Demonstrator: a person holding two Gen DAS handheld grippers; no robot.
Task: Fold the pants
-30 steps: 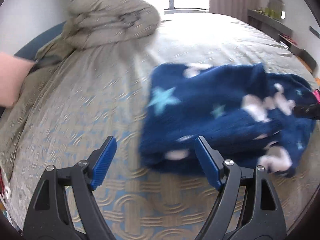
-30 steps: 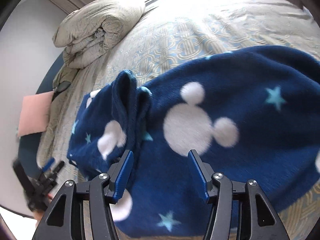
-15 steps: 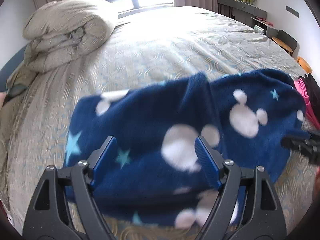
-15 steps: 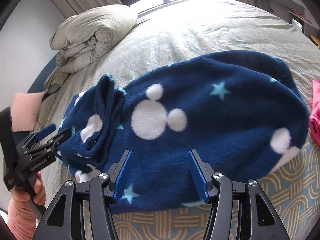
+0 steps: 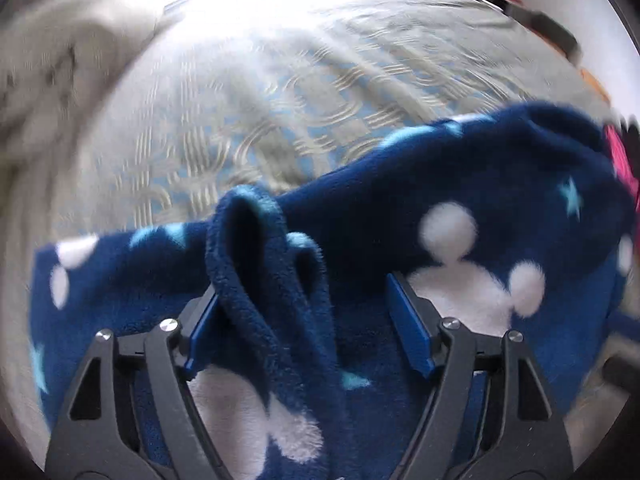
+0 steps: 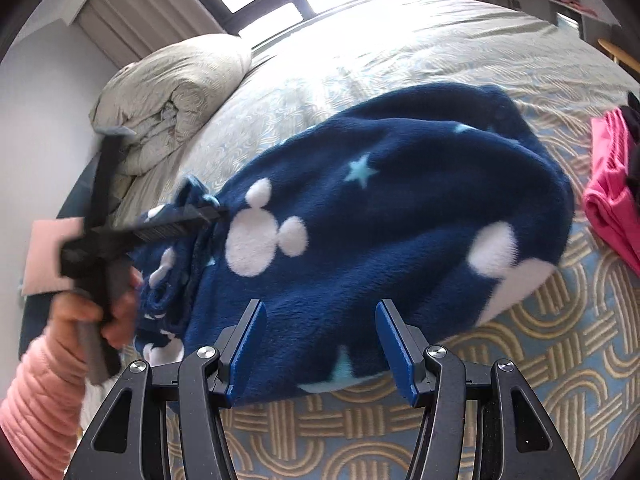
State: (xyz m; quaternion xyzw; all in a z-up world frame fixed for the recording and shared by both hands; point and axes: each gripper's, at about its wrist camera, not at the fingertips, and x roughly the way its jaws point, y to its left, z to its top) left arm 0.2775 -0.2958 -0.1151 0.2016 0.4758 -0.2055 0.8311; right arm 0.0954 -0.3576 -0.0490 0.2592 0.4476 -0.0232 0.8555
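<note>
Navy fleece pants (image 6: 380, 232) lie bunched on the patterned bed (image 6: 560, 360), a rolled duvet (image 6: 172, 96) and pink clothes (image 6: 612, 200) nearby; left hand-held gripper (image 5: 308, 320) straddles a raised fold, right hand-held gripper (image 6: 320, 344) released.

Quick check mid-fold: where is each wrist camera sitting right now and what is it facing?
Left wrist: low over the navy fleece star-print pants, facing a raised fold; left gripper, jaws open, straddles it.
Right wrist: at the bed's near edge, looking across the pants toward the rolled beige duvet; right gripper open, pink-sleeved left hand visible.
Shared: pants, pink garment, patterned bedspread.
</note>
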